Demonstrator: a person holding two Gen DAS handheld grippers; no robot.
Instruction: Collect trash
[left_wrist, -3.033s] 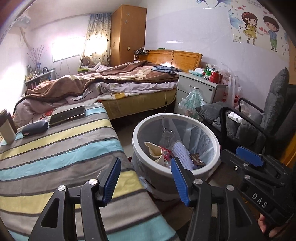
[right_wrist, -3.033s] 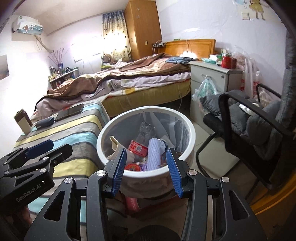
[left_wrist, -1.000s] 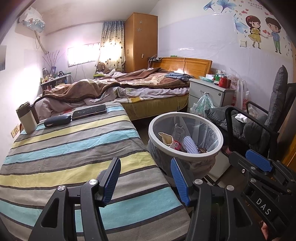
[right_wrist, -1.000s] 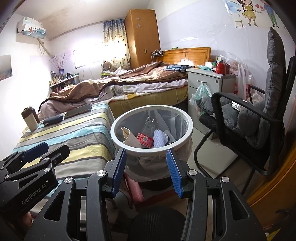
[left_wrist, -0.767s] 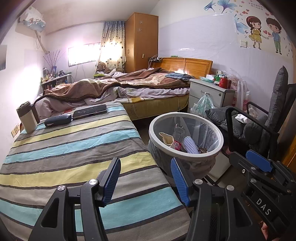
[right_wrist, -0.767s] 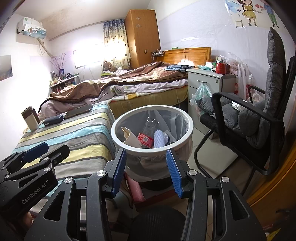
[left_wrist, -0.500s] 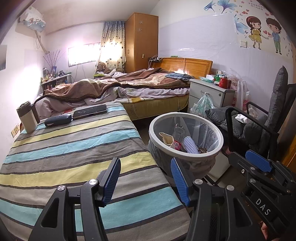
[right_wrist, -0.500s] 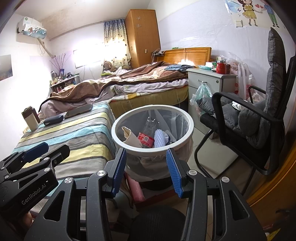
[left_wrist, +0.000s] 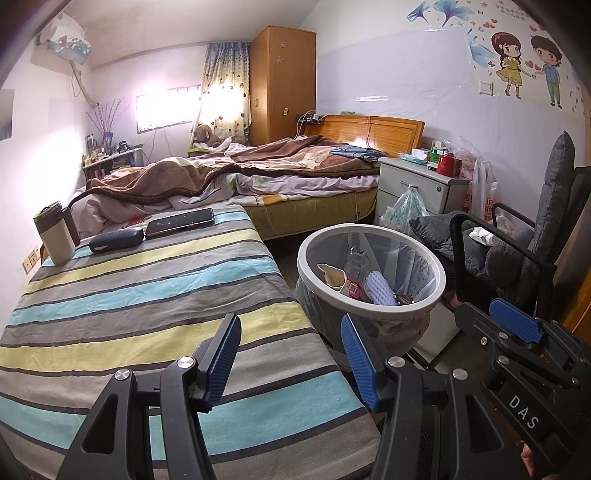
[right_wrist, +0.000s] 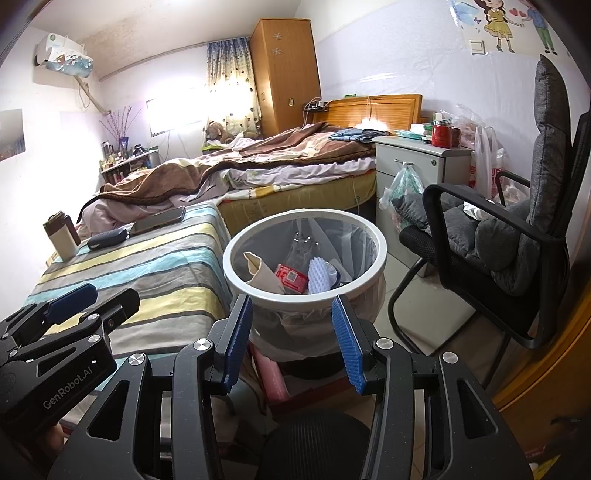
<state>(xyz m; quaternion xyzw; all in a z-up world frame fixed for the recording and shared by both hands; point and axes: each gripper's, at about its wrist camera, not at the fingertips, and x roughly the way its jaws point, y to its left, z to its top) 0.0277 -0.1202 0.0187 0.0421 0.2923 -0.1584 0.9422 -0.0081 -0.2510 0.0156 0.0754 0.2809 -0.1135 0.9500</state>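
A round white-rimmed trash bin (left_wrist: 424, 314) (right_wrist: 380, 258) with a clear liner stands beside the striped table. It holds trash: a beige paper piece (right_wrist: 258, 273), a red-labelled bottle (right_wrist: 291, 277) and a white ridged item (right_wrist: 319, 278). My left gripper (left_wrist: 291, 362) is open and empty above the table's near corner, left of the bin. My right gripper (right_wrist: 291, 343) is open and empty, just in front of and below the bin's rim. Each gripper also shows at the edge of the other's view.
The striped tablecloth (left_wrist: 147, 295) carries a tumbler (left_wrist: 55, 236), a dark case (left_wrist: 116, 238) and a tablet (left_wrist: 181, 221). A black chair with grey cushions (right_wrist: 498, 240) stands right of the bin. A bed (left_wrist: 277, 173) and a nightstand (left_wrist: 424, 188) lie behind.
Three seconds ago both grippers were close over the bin; they have pulled back and up. Over the last second, nothing has visibly moved.
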